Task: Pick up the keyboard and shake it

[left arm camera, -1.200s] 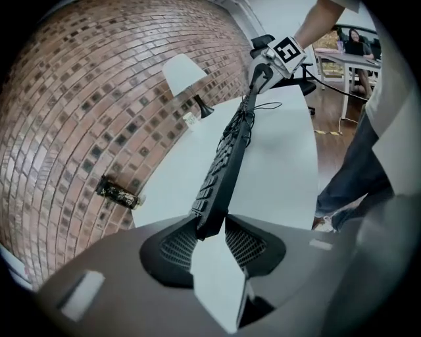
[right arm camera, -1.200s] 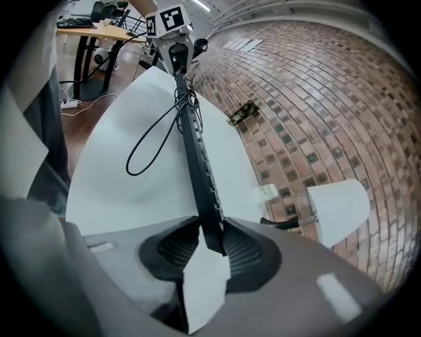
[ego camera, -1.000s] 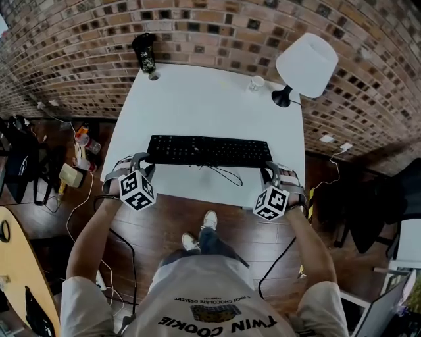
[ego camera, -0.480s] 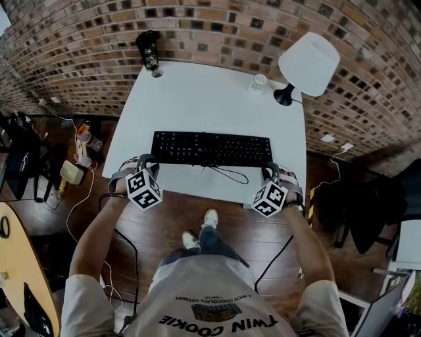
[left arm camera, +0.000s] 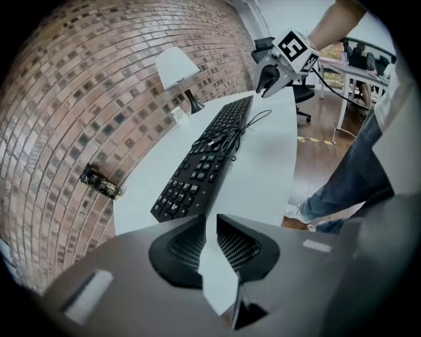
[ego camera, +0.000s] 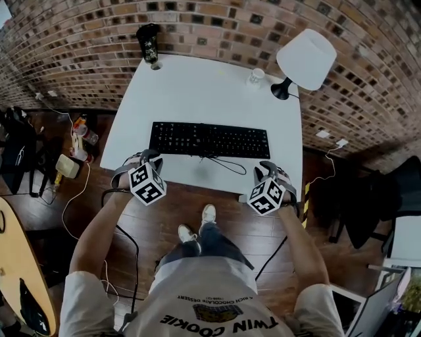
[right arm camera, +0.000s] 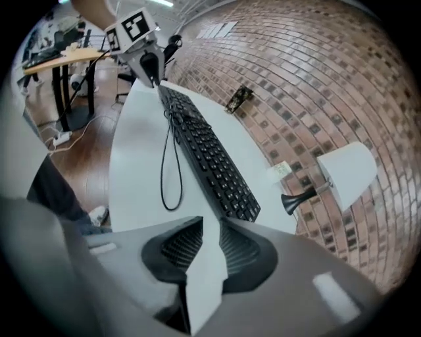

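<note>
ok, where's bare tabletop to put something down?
Biggest free patch: the white table behind the black keyboard, between the dark patterned cup and the white-shaded lamp. The narrow strip in front of the keyboard is crowded by its black cable loop.

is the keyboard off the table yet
No, the keyboard lies flat on the table, with its cable looped in front of it.

- White table [ego camera: 197, 92], set against a brick wall [ego camera: 217, 20].
- Lamp [ego camera: 306, 58] with white shade and black base, at the table's far right corner.
- Dark tumbler [ego camera: 147, 43], at the far left corner.
- Small cup [ego camera: 256, 77], near the lamp's base.
- Wooden floor [ego camera: 164, 224].
</note>
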Tool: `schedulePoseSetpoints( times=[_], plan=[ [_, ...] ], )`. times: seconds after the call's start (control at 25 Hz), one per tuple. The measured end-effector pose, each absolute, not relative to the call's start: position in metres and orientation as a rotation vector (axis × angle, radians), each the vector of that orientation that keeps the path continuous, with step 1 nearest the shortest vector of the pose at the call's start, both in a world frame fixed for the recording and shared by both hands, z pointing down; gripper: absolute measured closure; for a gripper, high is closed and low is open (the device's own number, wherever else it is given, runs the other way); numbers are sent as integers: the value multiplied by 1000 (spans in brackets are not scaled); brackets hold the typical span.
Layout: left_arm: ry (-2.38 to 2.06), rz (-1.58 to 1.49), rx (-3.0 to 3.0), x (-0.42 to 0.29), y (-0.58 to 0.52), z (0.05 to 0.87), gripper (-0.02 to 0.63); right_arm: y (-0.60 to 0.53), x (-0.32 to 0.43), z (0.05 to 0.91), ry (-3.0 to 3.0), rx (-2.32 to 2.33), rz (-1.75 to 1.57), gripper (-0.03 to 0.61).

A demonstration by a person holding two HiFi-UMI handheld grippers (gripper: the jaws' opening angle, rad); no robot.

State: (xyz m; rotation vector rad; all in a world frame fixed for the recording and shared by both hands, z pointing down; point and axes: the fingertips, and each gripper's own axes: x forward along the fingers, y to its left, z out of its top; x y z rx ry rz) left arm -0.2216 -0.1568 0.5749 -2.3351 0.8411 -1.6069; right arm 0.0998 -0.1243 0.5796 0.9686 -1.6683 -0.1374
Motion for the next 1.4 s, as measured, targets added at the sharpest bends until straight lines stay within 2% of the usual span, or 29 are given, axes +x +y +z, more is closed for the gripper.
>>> schedulePoseSetpoints(
  times=[0.2, 0.52, 0.92, 1.16, 1.4],
  plan=[
    [954, -1478, -2497, -184, -128, 567, 588, -106, 72, 561, -1839, 1070, 49, 500],
    [1145, -1279, -2677, -104, -84, 544, 598, -83, 49, 545, -2069, 1136, 193, 500],
    [1452, -1052, -2788, 16, -24, 521, 606, -26, 91, 529, -2308, 1147, 400, 502],
    [1648, -907, -2840, 78, 15, 511, 606, 12, 128, 517, -2394, 1111, 440, 541],
    [1804, -802, -2823, 117, 52, 497, 606, 52, 157, 507, -2458, 1049, 479, 551]
  ],
)
